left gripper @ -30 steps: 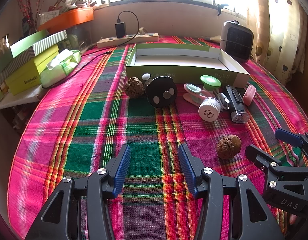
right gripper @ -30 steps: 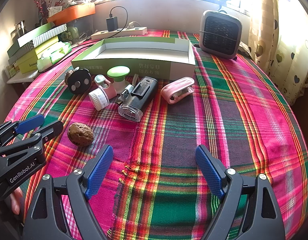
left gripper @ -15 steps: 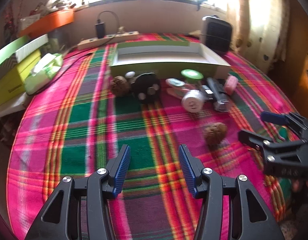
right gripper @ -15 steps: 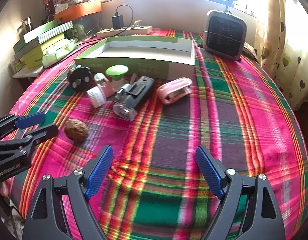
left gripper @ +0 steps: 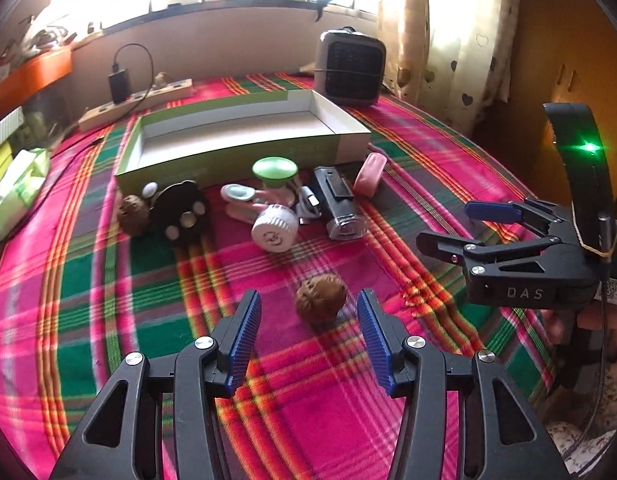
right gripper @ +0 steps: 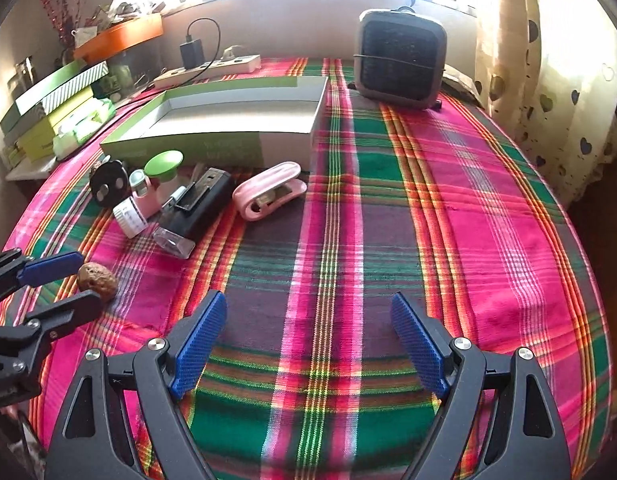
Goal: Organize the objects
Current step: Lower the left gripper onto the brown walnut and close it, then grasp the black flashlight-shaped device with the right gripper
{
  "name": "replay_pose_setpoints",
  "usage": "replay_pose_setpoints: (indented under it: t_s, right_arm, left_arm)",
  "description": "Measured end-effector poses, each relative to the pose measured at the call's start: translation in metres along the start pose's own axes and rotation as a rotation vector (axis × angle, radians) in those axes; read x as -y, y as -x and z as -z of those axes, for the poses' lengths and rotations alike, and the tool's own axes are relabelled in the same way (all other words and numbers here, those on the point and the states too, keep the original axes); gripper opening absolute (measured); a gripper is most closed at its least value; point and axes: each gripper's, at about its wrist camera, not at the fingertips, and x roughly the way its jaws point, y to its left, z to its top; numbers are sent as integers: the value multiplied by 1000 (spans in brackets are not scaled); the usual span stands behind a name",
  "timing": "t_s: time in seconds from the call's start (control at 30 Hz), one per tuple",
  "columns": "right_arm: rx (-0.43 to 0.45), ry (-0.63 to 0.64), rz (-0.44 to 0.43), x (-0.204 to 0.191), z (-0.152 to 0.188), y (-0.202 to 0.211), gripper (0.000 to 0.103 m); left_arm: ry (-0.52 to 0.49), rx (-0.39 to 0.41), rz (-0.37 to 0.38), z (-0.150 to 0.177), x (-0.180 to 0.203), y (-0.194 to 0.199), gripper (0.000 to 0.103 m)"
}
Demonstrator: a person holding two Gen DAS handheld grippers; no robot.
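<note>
Only the left wrist view shows the second walnut (left gripper: pixel 133 209), tucked against the black disc (left gripper: pixel 183 213) near the front left corner of the green box (left gripper: pixel 232 155); in the right wrist view that spot is hidden behind the disc. The right wrist view alone shows the bare stretch of plaid cloth on the desk (right gripper: pixel 448 216) to the right, and the stacked green boxes (right gripper: pixel 52 108) at far left. The nearer walnut (left gripper: pixel 320 297) is brown, round and deeply wrinkled, lying on the cloth by itself, well in front of the cluster of small items. It sits between the blue pads of the left tongs (left gripper: pixel 309 338), nearer the right pad, with no pad touching it; these tongs stand wide apart and hold nothing. The right tongs (right gripper: pixel 308 346) are spread wider still over empty cloth, away to the walnut's right. The box is open and empty.
</note>
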Motion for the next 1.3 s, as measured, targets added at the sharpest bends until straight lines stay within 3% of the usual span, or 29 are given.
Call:
replay_pose_setpoints:
  t_s: [0.3,0.5,0.67,0.93,1.07,1.3]
  right_arm:
    - [6,19,-6,-4,-5,-1,85]
    - [-1,27,-21,-9,-7,-4,85]
    - [8,40,-42,-16,-9,-3,84]
    - [29,48,-87,-34,-17,-3,84]
    - [26,40,-107,-42,-23,-9,75]
    - [16,39,-111,-53,-32,-18,67]
  left_arm:
    - [-9,-26,7,-7,1,-11,48]
    - [-19,-36,-11,-8,-2,-15,42]
    - [-3,-31,-33,-10,-8,-13,25]
    - [28,-23,-55,-10,-24,-12,22]
    - [45,-18,-67,-10,-31,-11,22]
    - [85,-18,-81,-9,-48,-10,22]
